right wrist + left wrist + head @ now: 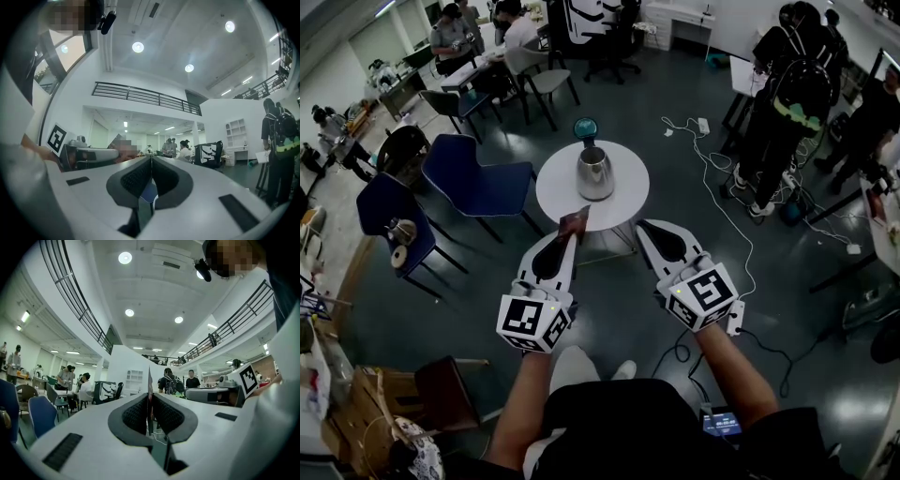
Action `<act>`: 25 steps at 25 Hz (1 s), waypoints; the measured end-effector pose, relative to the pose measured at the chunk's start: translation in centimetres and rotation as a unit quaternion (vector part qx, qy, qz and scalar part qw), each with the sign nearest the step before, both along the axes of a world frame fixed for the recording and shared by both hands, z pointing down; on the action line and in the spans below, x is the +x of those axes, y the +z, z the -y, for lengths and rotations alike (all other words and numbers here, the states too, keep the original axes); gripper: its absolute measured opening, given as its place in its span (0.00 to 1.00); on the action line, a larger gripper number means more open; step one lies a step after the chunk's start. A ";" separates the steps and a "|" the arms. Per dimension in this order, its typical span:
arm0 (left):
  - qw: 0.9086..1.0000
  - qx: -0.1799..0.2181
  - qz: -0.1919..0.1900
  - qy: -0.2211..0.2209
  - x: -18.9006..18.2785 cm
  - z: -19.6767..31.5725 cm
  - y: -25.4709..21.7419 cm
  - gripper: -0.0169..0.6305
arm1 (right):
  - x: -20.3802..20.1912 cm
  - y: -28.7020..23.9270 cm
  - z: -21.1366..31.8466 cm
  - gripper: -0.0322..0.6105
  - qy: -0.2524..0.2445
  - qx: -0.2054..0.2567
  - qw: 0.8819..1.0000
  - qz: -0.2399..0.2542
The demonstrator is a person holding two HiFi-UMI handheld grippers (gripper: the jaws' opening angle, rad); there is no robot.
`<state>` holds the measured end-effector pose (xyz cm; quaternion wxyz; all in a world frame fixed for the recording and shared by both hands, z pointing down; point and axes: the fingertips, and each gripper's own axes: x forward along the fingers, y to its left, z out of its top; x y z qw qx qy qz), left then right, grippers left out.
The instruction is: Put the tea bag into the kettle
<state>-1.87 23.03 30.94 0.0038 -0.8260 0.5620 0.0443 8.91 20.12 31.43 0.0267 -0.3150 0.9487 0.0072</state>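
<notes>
A steel kettle point(594, 173) stands on a small round white table point(623, 202), its top open. My left gripper point(574, 236) is shut on a reddish-brown tea bag point(575, 222), which sticks up from the jaw tips just above the table's near edge. In the left gripper view the tea bag point(149, 380) shows edge-on as a thin strip pinched between the pads of the left gripper point(150, 401). My right gripper point(640, 225) hovers beside it to the right, shut with nothing in it. In its own view the right gripper point(151, 161) shows its pads pressed together.
A teal round object point(585, 127) lies at the table's far edge behind the kettle. Blue chairs point(478, 178) stand to the left, one holding small wooden items point(398, 242). White cables point(712, 178) run over the floor at right, where people point(792, 103) stand.
</notes>
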 end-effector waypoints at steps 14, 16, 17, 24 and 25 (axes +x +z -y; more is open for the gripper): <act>1.000 -0.006 -0.006 0.001 0.8 2.9 0.3 0.09 | 0.8 0.0 2.6 0.08 -0.002 -0.003 1.000 0.002; 1.000 -0.008 -0.005 0.001 0.9 3.6 0.4 0.09 | 0.8 -0.1 3.2 0.08 -0.004 -0.003 1.000 0.002; 1.000 -0.008 -0.003 0.001 0.9 3.9 0.5 0.09 | 0.8 -0.2 3.5 0.08 -0.004 -0.003 1.000 0.002; 1.000 -0.010 -0.001 -0.001 -0.1 6.3 0.8 0.09 | -0.3 0.1 6.1 0.08 -0.006 -0.005 1.000 0.001; 1.000 -0.011 -0.001 -0.003 -0.4 6.8 0.9 0.09 | -0.6 0.2 6.5 0.08 -0.007 -0.006 1.000 0.001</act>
